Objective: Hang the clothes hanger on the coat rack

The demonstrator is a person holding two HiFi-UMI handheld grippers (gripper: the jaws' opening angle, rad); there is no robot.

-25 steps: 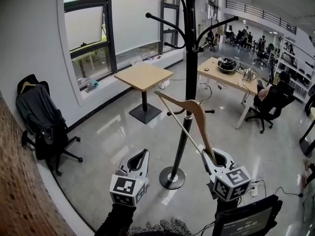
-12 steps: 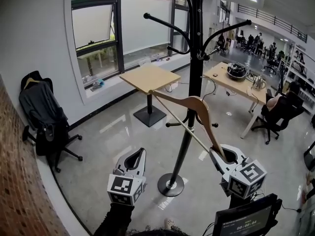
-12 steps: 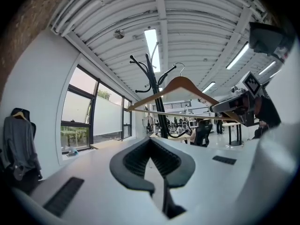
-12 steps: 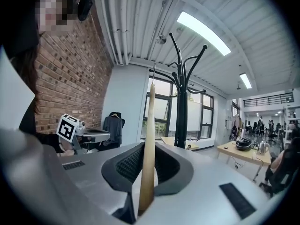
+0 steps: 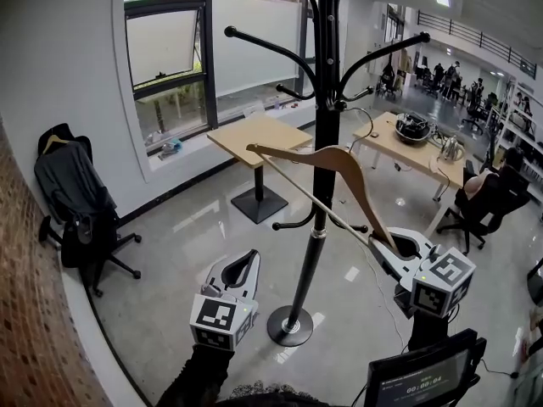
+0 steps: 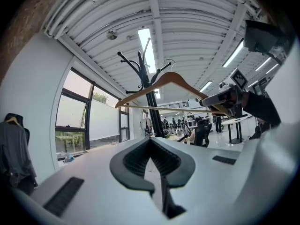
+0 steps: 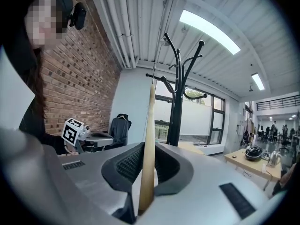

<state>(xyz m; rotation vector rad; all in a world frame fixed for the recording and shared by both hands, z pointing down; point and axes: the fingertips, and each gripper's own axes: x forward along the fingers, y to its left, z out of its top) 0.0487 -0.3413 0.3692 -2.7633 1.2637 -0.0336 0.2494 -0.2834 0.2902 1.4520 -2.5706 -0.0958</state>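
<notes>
Clamps the right gripper [image 5: 399, 246] on the hanger [image 5: 361, 185], pads pinched on the low end of 1 wooden arm, just right of the rack [image 5: 323, 100]. Holds the hanger tilted, rising from the grip up and left, crossing the rack's pole at about mid height in the head view, with the far arm tip ending left of the pole. Not yet hung: sits below the rack's long upper prongs.

In the right gripper [image 7: 146, 149] view, shows the hanger [image 7: 149, 125] as an upright tan strip squeezed between both pads, with the rack [image 7: 176, 111] just right of it and beyond.

Holds the left gripper [image 5: 240, 270] low, left of the rack's base [image 5: 290, 325], jaws together at the tips with nothing between. In the left gripper [image 6: 151, 142] view, looks up at the hanger [image 6: 171, 76] spread across the rack [image 6: 146, 88], with the right gripper [image 6: 220, 98] at its right end.

Beyond the rack, a table [image 5: 259, 134]. Far left of the rack, a chair [image 5: 81, 219] draped with a dark jacket.
</notes>
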